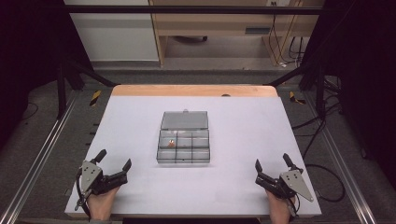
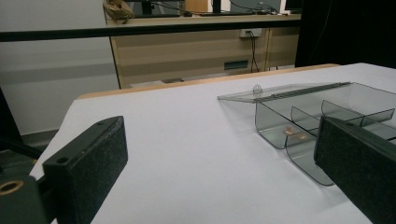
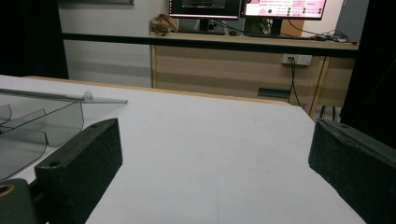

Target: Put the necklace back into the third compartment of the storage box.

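Note:
A clear plastic compartment box (image 1: 183, 148) sits in the middle of the white table, its lid (image 1: 185, 120) laid open flat behind it. A small copper-coloured item (image 1: 171, 143) lies in one of its left compartments, also seen in the left gripper view as a small copper-coloured item (image 2: 293, 132). My left gripper (image 1: 114, 159) rests at the near left of the table, jaws wide open and empty. My right gripper (image 1: 272, 163) rests at the near right, also open with nothing between its fingers. The box (image 2: 327, 119) lies ahead right of the left jaws; the box (image 3: 32, 126) is at the left of the right gripper view.
The table (image 1: 243, 140) has a wooden strip along its far edge (image 1: 194, 90). Black frame posts and cables stand on the floor at both sides. A wooden desk (image 3: 243, 65) with monitors stands beyond the table.

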`<action>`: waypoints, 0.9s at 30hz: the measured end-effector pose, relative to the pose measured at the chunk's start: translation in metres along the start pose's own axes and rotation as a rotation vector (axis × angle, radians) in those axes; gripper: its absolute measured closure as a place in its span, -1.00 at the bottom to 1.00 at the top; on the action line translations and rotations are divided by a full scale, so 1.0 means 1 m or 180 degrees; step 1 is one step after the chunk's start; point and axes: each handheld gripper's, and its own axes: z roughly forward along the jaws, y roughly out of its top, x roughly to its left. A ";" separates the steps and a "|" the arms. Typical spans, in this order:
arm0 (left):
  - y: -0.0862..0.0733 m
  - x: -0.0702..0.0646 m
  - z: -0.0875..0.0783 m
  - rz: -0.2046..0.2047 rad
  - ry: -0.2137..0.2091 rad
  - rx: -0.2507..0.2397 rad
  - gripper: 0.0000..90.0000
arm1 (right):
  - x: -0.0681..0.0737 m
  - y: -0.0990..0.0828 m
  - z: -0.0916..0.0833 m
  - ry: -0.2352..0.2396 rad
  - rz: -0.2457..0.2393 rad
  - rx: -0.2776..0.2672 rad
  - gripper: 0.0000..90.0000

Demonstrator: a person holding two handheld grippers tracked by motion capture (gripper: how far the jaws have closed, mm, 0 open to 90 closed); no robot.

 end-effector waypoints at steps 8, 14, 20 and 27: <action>-0.002 -0.001 0.001 -0.0004 -0.0003 0.0022 -0.94 | 0.000 0.000 0.000 0.0000 0.0000 -0.0001 -0.93; -0.002 -0.001 0.001 -0.0010 -0.0008 0.0008 -0.94 | 0.000 0.000 0.000 0.0000 0.0000 -0.0001 -0.93; -0.002 -0.002 0.001 -0.0005 -0.0021 0.0005 -0.94 | 0.000 0.000 0.000 -0.0005 0.0002 0.0001 -0.93; -0.003 -0.001 0.001 -0.0002 -0.0012 0.0007 -0.94 | 0.000 0.000 0.000 -0.0003 0.0005 -0.0004 -0.93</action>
